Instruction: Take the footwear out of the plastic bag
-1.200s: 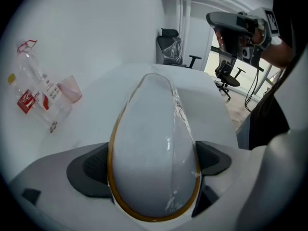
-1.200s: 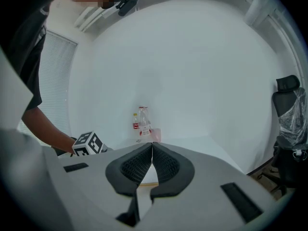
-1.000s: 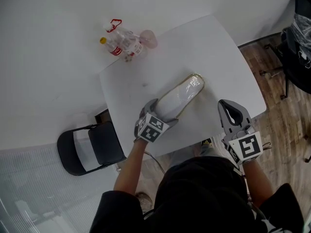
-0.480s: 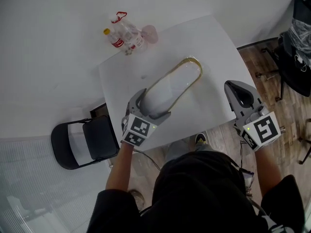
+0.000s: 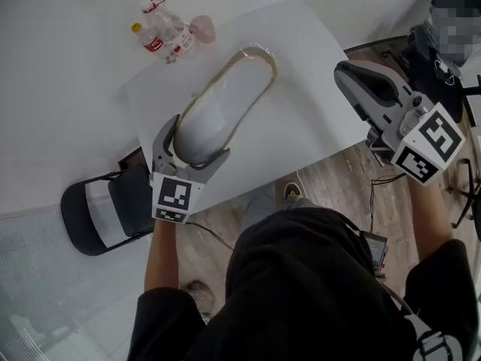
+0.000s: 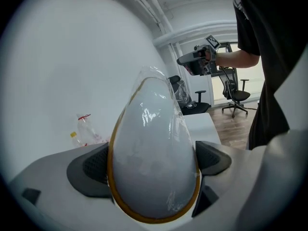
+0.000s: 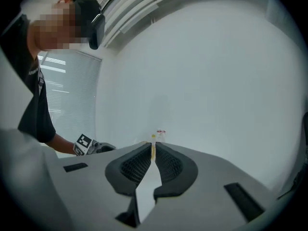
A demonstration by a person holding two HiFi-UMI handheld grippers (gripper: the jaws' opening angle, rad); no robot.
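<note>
The left tool (image 5: 192, 146) grips the heel end of the footwear (image 5: 225, 100). Its two dark pads (image 6: 90, 166) press on either side through the clear plastic bag (image 6: 155, 107), which wraps the footwear completely. The footwear shows a pale grey-white underside with a tan rim. It lies lengthwise over the left half of the white tabletop (image 5: 301, 119), heel near the person and toe pointing toward the far edge. In the left gripper view (image 6: 151, 163) it rises away from the jaws, with the bag wrinkled and glossy over its far end. I cannot tell whether the toe rests on the tabletop.

The right tool (image 5: 344, 72) is closed and empty. In the right gripper view (image 7: 153, 149) its ribbed pads meet along a thin line with nothing between them. It hangs over the right edge of the tabletop, well apart from the footwear, with its jaws pointing toward the far left.

A few clear plastic bottles (image 5: 161, 36), one with a yellow cap and a red label, stand at the far left corner of the tabletop. A black folding chair (image 5: 105, 216) stands on the left beside the tabletop. Wooden floor (image 5: 338, 179) shows beyond the near edge, and an office chair (image 6: 236, 96) stands farther off to the right.
</note>
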